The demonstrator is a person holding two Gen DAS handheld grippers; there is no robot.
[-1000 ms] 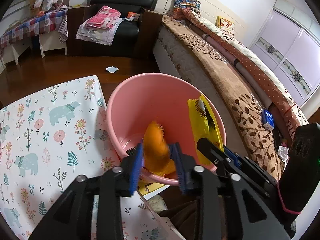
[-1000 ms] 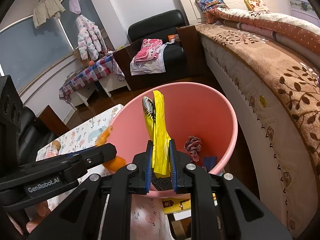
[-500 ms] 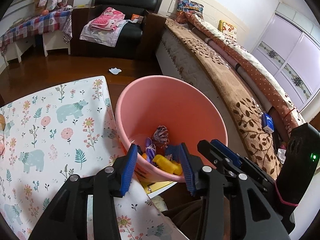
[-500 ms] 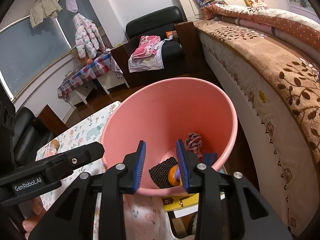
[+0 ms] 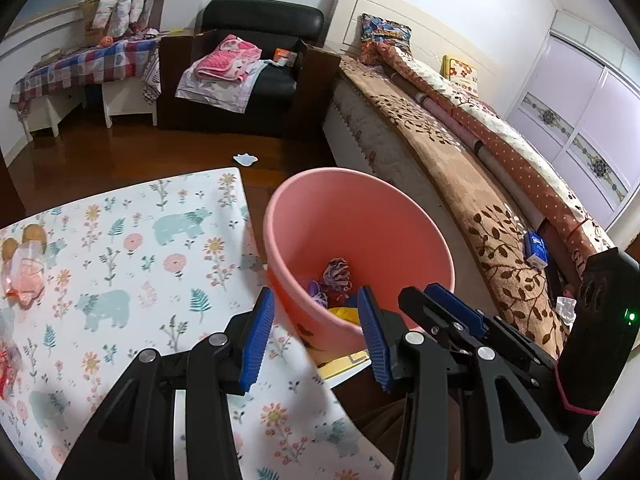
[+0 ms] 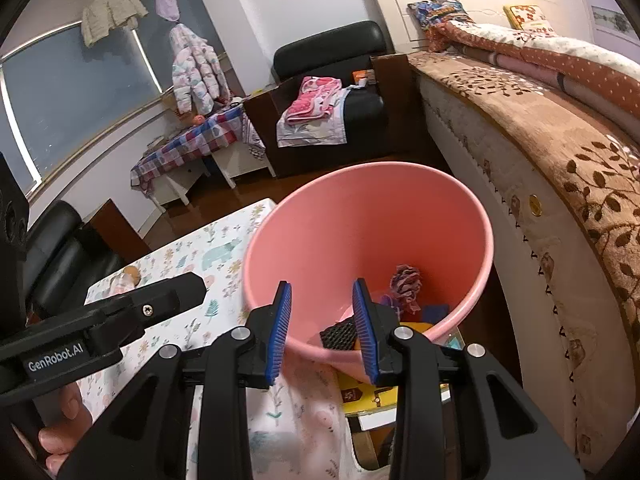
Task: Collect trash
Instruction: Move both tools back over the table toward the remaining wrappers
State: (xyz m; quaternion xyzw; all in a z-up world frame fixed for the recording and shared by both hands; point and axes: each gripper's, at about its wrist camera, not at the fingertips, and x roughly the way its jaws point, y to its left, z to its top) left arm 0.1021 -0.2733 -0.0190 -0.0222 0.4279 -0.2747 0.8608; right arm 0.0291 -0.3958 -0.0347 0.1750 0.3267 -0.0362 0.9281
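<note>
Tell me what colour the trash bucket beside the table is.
Pink, inside and out. The bucket shows best in the right wrist view.

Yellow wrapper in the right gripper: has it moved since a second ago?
Yes. It left the right gripper, whose jaws have just been opening and are empty, and dropped into the pink bin.

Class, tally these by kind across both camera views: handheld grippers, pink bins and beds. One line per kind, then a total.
Grippers: 2 (left gripper, right gripper)
Pink bin: 1
Bed: 1
Total: 4
</note>
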